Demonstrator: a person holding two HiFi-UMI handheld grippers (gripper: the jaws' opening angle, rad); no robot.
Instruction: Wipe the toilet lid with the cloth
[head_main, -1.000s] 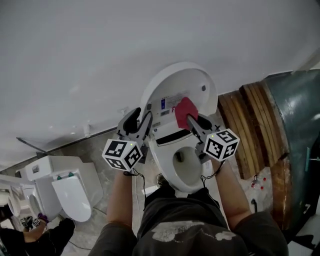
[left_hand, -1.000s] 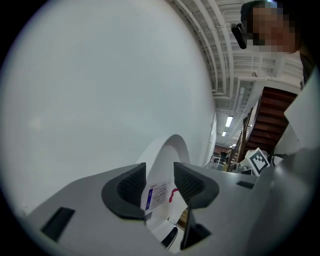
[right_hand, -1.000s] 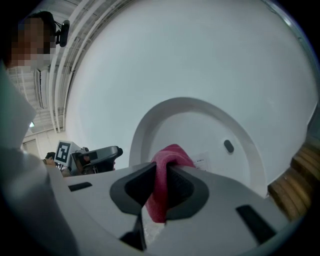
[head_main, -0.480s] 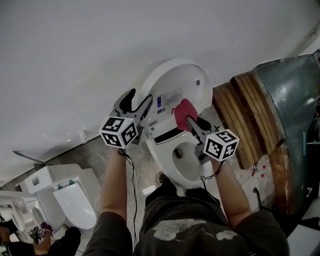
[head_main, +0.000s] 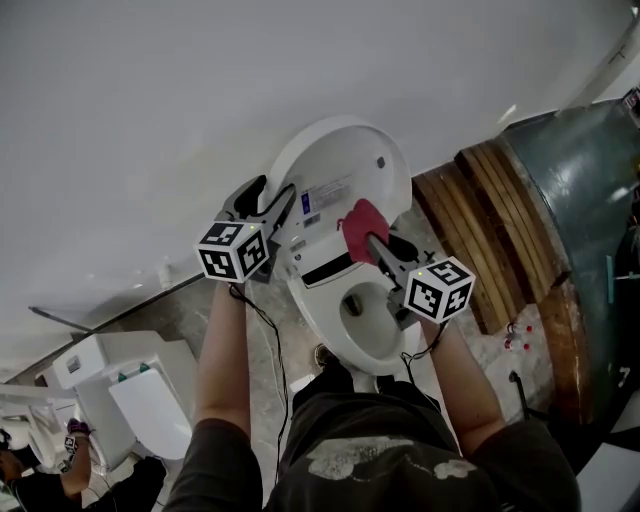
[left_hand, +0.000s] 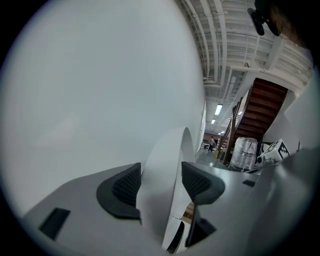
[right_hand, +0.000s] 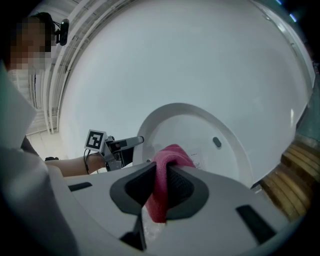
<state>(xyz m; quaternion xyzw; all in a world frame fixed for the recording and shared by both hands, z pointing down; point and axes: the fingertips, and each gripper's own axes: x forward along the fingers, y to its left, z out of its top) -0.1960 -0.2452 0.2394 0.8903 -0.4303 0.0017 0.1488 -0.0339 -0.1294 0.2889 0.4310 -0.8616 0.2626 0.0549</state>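
Note:
The white toilet lid (head_main: 345, 165) stands raised against the wall, above the seat (head_main: 372, 345). My right gripper (head_main: 380, 245) is shut on a pink cloth (head_main: 362, 220), which sits against the lid's inner face near its labels. In the right gripper view the cloth (right_hand: 162, 175) hangs folded between the pads, with the lid (right_hand: 200, 130) behind it. My left gripper (head_main: 266, 206) is at the lid's left edge. In the left gripper view its jaws are open, and the lid's edge (left_hand: 167, 165) stands between the pads (left_hand: 199, 181) with a gap on the right side.
Stacked wooden planks (head_main: 490, 225) and a grey-green metal body (head_main: 590, 190) stand right of the toilet. Another toilet (head_main: 125, 385) sits at the lower left. A plain white wall (head_main: 150, 110) rises behind the lid. The left gripper's marker cube (right_hand: 96, 139) shows in the right gripper view.
My left gripper has moved up along the lid's left edge and its jaws have opened wider. The right gripper still holds the cloth against the lid, shifted a little left.

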